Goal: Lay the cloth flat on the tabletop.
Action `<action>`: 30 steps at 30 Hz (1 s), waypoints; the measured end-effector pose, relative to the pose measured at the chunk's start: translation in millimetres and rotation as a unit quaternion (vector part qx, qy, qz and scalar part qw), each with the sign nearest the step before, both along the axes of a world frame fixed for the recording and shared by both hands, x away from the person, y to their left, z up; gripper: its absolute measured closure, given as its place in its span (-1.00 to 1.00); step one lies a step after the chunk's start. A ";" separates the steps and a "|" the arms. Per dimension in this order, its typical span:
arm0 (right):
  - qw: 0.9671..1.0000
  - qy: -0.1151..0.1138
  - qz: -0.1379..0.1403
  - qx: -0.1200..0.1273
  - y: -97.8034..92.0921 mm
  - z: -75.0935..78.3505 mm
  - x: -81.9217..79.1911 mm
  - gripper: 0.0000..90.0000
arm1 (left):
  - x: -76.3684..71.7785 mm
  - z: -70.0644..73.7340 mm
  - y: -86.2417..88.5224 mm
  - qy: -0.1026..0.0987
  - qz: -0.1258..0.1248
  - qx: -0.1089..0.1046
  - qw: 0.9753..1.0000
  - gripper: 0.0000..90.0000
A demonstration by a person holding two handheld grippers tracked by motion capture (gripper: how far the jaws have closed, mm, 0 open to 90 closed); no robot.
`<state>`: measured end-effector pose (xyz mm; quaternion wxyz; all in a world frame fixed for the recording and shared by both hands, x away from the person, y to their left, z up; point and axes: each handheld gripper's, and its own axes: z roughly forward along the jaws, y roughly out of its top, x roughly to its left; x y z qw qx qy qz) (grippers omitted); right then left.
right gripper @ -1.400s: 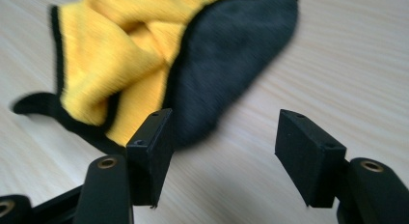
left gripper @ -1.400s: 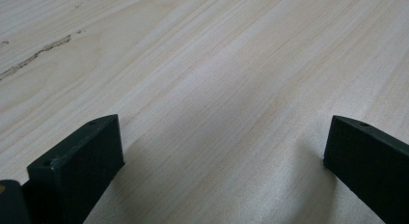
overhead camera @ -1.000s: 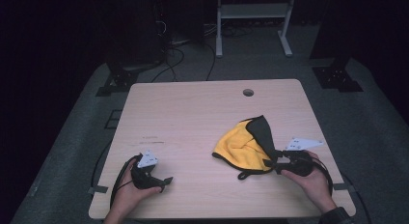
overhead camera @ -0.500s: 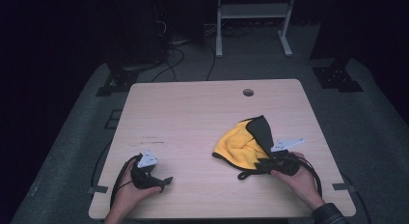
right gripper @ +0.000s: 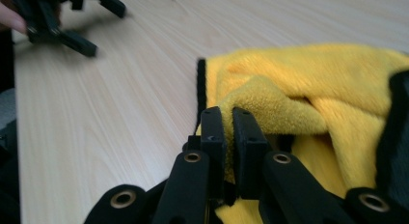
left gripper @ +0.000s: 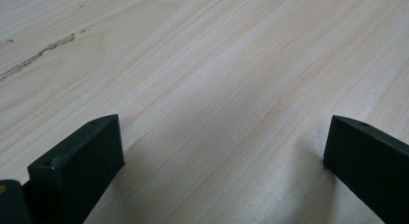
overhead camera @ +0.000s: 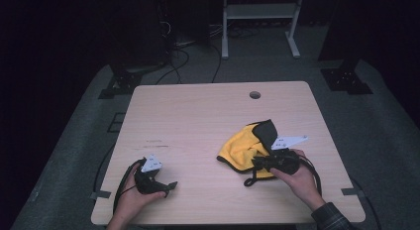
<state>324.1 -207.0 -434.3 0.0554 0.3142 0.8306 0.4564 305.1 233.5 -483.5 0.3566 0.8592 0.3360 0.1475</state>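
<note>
On the right half of the table (overhead camera: 198,116) sits a yellow cloth (overhead camera: 241,146), crumpled into a loose heap with a black edging strip and a black patch folded up at its far end. It's a fluffy, towel-like pile, and in the right gripper view you can see the nap on the yellow cloth (right gripper: 299,89) pretty clearly, with one fold bunched up into a soft ridge. A thin black loop of trim trails off the near side onto the wood.

The right claw (overhead camera: 258,163) sits at the cloth's near edge, and its two black jaws are pinched nearly together with that yellow fold clamped between them. The right hand (overhead camera: 297,178) wraps the handle from behind, plaid sleeve coming in from the bottom corner, grey three-cornered plate sticking up on top.

Way over at the near left, the left claw (overhead camera: 171,184) rests low over bare tabletop, well apart from the cloth. Its ribbed jaws are spread wide with nothing between them, just pale wood grain. The left hand (overhead camera: 133,193) cups it from below. The table is light laminate with rounded corners and a cable hole near the far edge.
</note>
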 end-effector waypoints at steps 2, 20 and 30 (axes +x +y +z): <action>1.000 -0.004 0.008 0.008 8.0 4.8 -0.2 0.86 | 0.0 0.0 0.0 0.000 0.000 0.000 1.000 -1.00; 0.995 -0.007 0.093 0.039 88.0 14.9 7.5 0.78 | -0.1 -0.2 -0.2 0.000 0.001 -0.002 1.000 -1.00; 0.997 -0.034 0.062 0.039 61.3 24.4 4.7 0.41 | 0.0 -0.1 -0.1 0.000 0.001 -0.001 1.000 -1.00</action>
